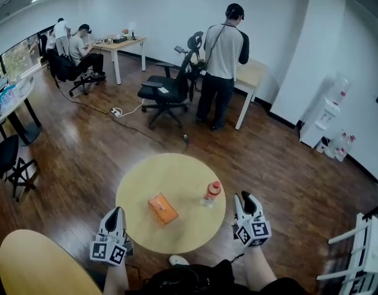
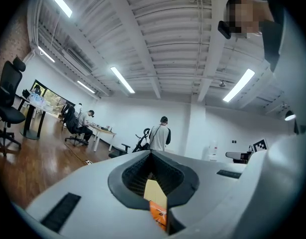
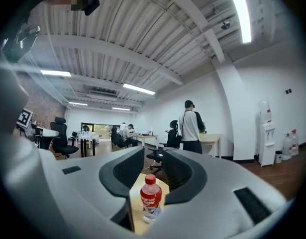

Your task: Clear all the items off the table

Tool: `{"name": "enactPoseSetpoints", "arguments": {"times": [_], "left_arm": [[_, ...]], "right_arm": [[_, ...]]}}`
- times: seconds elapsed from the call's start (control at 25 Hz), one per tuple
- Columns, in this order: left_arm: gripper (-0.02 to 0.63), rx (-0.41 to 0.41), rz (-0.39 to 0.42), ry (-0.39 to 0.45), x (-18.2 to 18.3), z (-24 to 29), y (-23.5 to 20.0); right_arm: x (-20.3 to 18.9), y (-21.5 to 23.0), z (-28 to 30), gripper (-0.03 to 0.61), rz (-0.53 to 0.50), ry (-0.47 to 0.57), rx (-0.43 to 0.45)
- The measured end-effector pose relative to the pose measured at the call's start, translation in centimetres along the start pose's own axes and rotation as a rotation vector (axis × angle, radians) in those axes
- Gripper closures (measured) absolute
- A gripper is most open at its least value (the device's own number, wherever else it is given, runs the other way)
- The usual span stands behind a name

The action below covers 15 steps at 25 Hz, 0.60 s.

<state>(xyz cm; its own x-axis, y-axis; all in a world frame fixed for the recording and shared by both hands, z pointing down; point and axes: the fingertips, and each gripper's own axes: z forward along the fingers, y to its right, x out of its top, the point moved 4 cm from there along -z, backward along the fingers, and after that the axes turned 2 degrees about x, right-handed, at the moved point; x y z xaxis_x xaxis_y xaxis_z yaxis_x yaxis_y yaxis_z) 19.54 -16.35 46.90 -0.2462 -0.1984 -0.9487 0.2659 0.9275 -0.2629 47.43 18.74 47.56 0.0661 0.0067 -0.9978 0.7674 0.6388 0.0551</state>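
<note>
One bottle [image 1: 211, 192], one orange pack [image 1: 162, 208].

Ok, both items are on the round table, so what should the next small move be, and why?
Probably ease the right gripper forward toward the clear plastic bottle with the red cap. Its fingers stand apart and hold nothing. The bottle stands upright on the round wooden table, lined up with the gap between them but ahead of them and untouched.
</note>
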Motion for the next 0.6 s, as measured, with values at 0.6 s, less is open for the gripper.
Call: {"name": "enactPoseSetpoints", "arguments": {"times": [0.6], "left_arm": [[0.623, 0.099, -0.026, -0.155, -4.7, 1.5, -1.6]], "right_arm": [[-7.3, -0.2, 5.9, 0.318, -0.021, -0.221, 0.123]]}}
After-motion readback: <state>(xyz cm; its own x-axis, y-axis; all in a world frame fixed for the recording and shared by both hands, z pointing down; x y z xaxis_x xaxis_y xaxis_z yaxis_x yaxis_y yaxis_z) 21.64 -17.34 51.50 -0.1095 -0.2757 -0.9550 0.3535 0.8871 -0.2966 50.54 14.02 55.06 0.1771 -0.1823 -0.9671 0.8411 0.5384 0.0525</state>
